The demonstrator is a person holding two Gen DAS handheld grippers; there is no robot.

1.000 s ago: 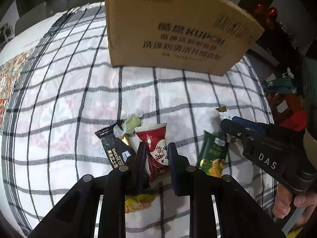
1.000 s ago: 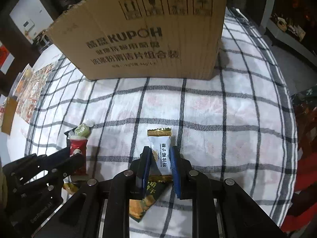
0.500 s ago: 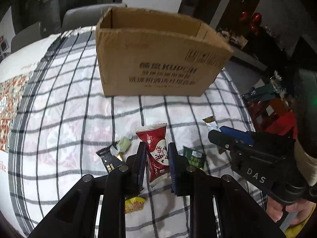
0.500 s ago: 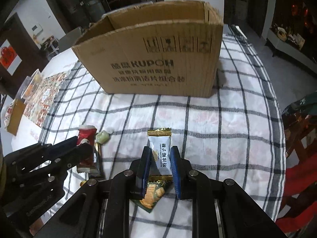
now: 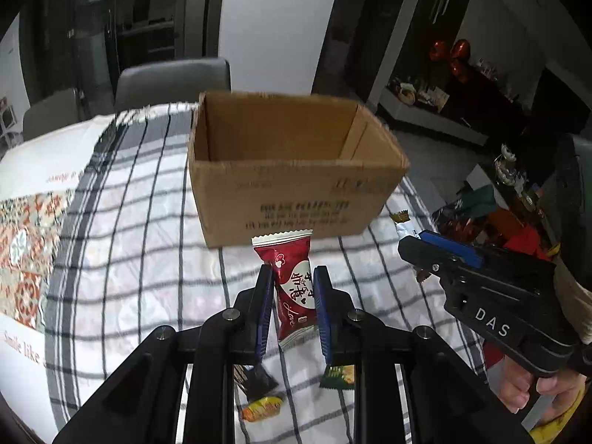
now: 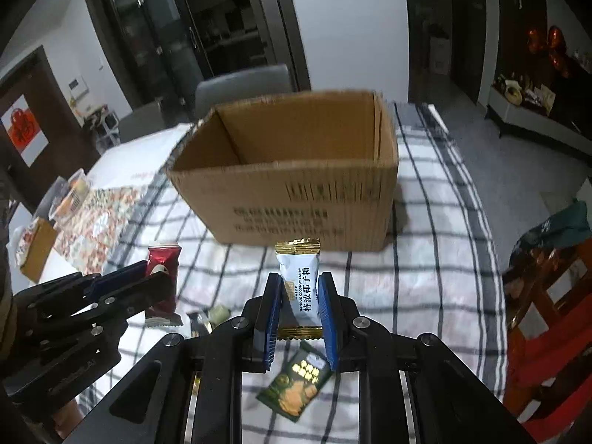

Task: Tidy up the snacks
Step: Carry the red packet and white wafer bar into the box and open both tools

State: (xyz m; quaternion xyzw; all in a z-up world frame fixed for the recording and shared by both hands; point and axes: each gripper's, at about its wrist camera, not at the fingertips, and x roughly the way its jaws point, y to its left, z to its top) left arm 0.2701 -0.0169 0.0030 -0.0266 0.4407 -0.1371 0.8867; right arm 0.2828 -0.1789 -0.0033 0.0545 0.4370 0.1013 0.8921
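Note:
My left gripper (image 5: 292, 277) is shut on a red candy packet (image 5: 290, 288), held in the air in front of the open cardboard box (image 5: 292, 199). My right gripper (image 6: 299, 285) is shut on a white candy packet with gold ends (image 6: 299, 288), also lifted before the box (image 6: 296, 199). In the left wrist view the right gripper (image 5: 436, 251) is at the right, with the white packet (image 5: 403, 224) at its tip. The right wrist view has the left gripper (image 6: 148, 277) at the left, holding the red packet (image 6: 162, 281). The box interior looks empty.
On the checked tablecloth (image 5: 140, 259) below lie a green snack packet (image 6: 296, 384), a black packet (image 5: 255, 373), a yellow-orange candy (image 5: 262, 407) and a pale green candy (image 6: 216, 312). Grey chairs (image 5: 174, 81) stand behind the table. A red chair (image 6: 547, 333) is at the right.
Both grippers have risen from the table with their packets held. The box top and its inside have come into view, and the loose snacks now lie far below.

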